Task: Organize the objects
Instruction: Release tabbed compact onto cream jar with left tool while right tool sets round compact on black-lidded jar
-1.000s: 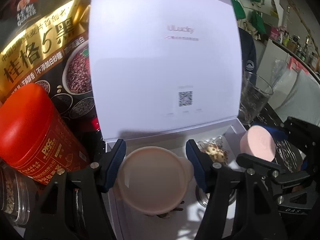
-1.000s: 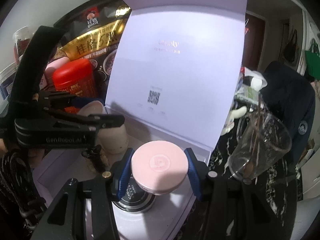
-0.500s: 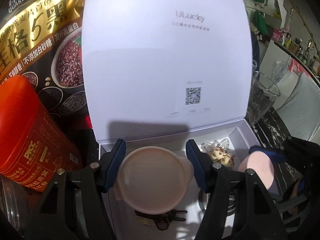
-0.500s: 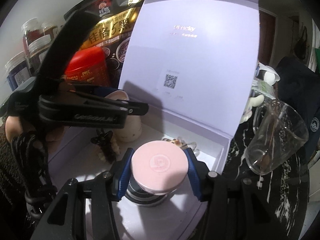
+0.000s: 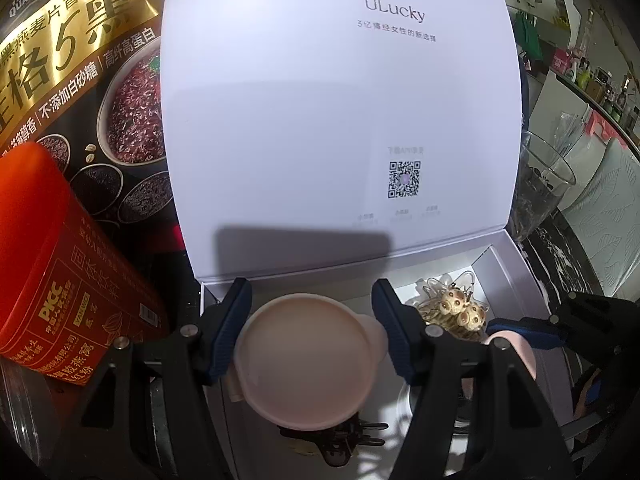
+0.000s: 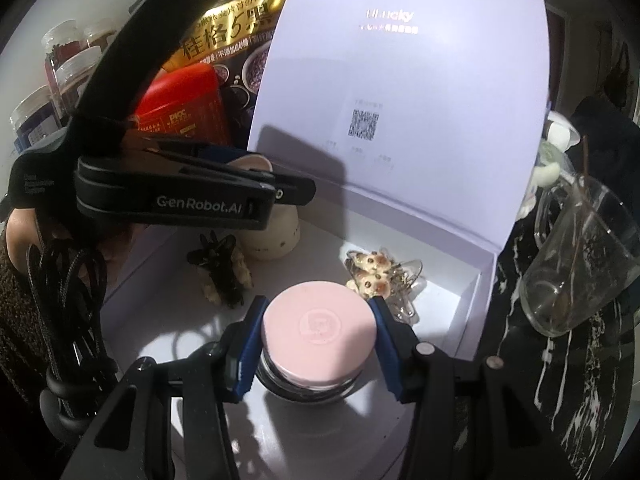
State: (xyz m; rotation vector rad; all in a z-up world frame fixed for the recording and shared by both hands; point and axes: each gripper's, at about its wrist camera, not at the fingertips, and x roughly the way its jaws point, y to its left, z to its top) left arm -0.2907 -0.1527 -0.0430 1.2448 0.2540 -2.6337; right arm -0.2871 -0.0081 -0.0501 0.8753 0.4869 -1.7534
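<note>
1. A cream cup with a pale lid (image 5: pixel 308 364) is clamped between the blue pads of the left gripper (image 5: pixel 312 332), held over the left end of the open white box (image 5: pixel 516 276).
2. A glass jar with a pink lid (image 6: pixel 320 330) is gripped by the right gripper (image 6: pixel 318 334), pads pressed to the lid's sides, over the box floor near its front edge.
3. A black hair claw (image 6: pixel 222 268) is seen lying on the box floor, just beside the cream cup.
4. A bundle of bear-faced hair clips (image 6: pixel 374 270) is seen lying on the box floor, just behind the pink lid.
5. The box lid (image 5: pixel 340 120) is stood upright behind everything.
6. An orange canister (image 5: pixel 60 268) and an oat bag (image 5: pixel 80 80) are seen left of the box; a glass cup (image 6: pixel 580 260) is tilted to its right.
</note>
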